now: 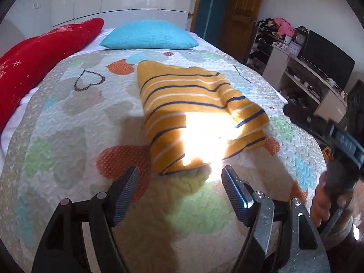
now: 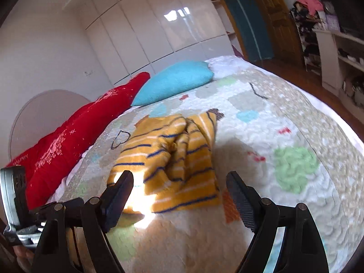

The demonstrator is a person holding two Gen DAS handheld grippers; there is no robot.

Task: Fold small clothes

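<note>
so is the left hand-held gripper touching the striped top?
Apart. In the left wrist view, the open left hand-held gripper shows bare quilt between its fingertips and the yellow striped top.

A bedroom in a home is shown. A bed (image 1: pixel 68 118) is covered with a quilt patterned in hearts, and a turquoise pillow (image 1: pixel 149 35) and red cushion (image 1: pixel 34 61) are laid at its head. Glossy white wardrobes (image 2: pixel 159 27), a wooden door (image 1: pixel 241 16) and cluttered shelves (image 1: pixel 302 77) are seen behind.

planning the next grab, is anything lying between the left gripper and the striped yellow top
Nothing: in the left wrist view only bare quilt lies between the open left gripper and the striped yellow top.
</note>
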